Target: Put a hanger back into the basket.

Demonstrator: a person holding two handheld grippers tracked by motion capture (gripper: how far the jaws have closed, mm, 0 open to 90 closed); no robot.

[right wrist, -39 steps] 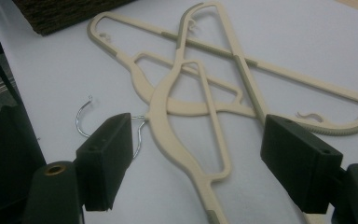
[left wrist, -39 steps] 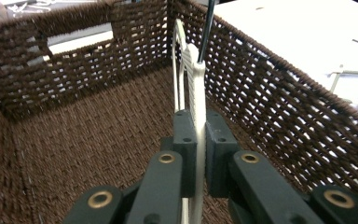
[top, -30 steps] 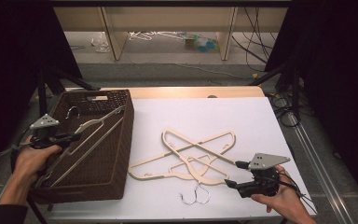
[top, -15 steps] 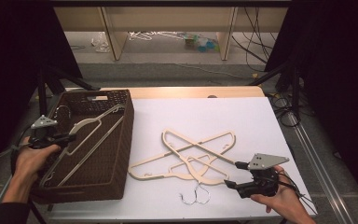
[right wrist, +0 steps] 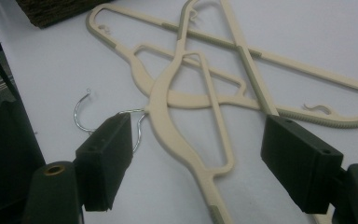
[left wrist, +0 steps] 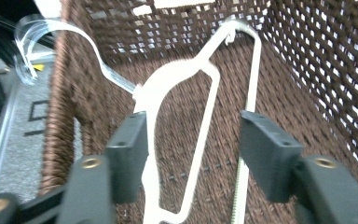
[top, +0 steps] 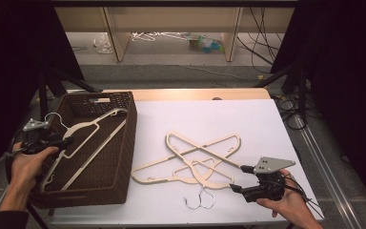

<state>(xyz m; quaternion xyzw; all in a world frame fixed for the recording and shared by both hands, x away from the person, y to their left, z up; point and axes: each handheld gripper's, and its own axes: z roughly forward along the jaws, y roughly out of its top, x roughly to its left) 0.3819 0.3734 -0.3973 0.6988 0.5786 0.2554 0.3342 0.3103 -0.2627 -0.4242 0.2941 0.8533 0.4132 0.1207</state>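
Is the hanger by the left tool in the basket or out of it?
In. The hanger lies slanted inside the basket, its hook poking over the rim. The left tool has just been opening, pads apart around it.

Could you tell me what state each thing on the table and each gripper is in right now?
Basket: upright, holds one hanger.
Hanger in basket: lying tilted, hook over the rim, released.
Hangers on table: crossed in a pile, flat, not held.
Left gripper: jaws have just been opening; hanger between them, not pressed.
Right gripper: open, jaws either side of the nearest hanger on the table.
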